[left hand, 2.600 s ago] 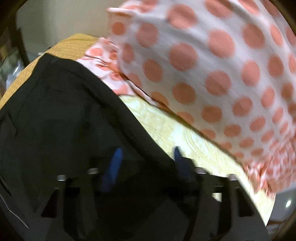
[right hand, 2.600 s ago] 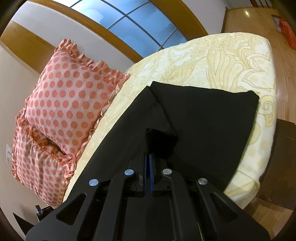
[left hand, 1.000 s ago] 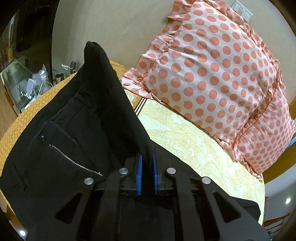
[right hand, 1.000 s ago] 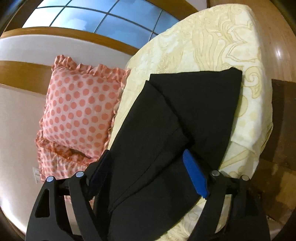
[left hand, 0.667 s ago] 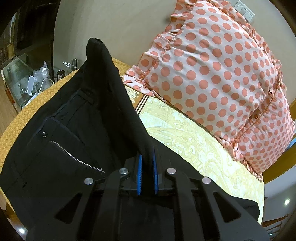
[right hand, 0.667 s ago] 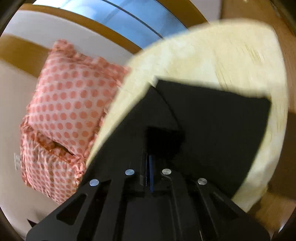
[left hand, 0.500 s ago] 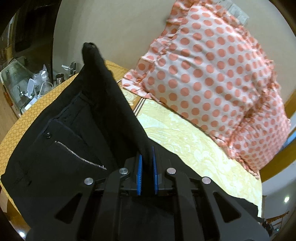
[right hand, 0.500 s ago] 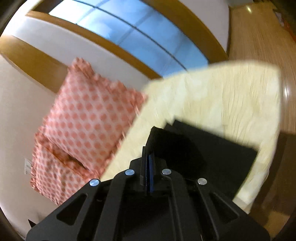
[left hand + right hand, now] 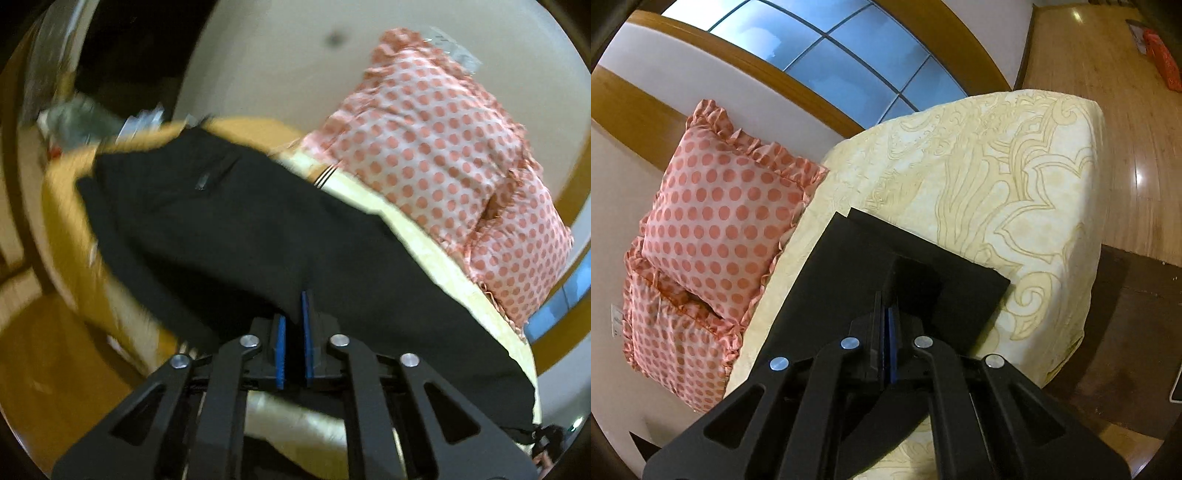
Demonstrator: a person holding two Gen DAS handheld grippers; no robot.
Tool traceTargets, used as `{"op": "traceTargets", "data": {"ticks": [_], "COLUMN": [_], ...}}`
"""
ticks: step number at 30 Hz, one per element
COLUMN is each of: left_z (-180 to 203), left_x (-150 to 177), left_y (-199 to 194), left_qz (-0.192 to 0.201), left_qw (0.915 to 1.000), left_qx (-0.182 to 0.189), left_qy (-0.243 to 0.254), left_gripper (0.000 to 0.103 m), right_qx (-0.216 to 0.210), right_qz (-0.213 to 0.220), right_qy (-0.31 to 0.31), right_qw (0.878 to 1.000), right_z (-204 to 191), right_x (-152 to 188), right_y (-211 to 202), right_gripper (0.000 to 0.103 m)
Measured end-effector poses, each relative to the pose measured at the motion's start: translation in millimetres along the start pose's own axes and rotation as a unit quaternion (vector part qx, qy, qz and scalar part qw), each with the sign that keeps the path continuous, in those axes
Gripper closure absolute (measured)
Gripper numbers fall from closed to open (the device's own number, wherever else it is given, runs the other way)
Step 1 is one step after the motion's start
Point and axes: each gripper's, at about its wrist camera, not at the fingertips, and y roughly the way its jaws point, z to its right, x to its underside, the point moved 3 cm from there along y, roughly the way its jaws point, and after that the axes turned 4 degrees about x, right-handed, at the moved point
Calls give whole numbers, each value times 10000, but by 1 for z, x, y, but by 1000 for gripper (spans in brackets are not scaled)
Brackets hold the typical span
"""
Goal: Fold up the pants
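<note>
Both claws have black fabric pinched tight between their blue pads. The left claw [image 9: 293, 332] grips the near edge of the black pants [image 9: 229, 221], which spread away from it across the bed [image 9: 424, 236] toward the polka-dot pillow [image 9: 443, 155]. The right claw [image 9: 889, 325] holds a bunched fold of the pants [image 9: 871, 254]; their leg ends lie flat just beyond it.

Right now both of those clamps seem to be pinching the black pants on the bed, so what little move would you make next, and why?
Probably carry both pinched edges across together and lay them on the far side. The left gripper and right gripper are each shut on the black pants, which lie stretched along the bed beside the polka-dot pillow, so a lengthwise fold looks under way but not yet laid flat.
</note>
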Motion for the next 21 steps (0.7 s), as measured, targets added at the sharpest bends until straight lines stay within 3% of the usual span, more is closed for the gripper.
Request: {"op": "traceTargets", "data": {"ticks": [10,14,21], "left_z": [-3,-6,-5], "left_x": [12,21,28], "left_y": [-4,-3,-10], "left_qz": [215,212,367], "left_qw": [9997,9998,9993], "left_qx": [-74,-23,-46], "left_qy": [100,-65,-7], "left_gripper": [98,99,99], "right_qx": [100,-133,292], "right_qz": [105,158,147], "right_qy": [-96,124,-4], "right_qw": [9998,9997,9995], "right_z": [0,2,11], "right_x": [-2,-9,-3], "right_y": [-5,-9,-3], "right_gripper": [102,102,102]}}
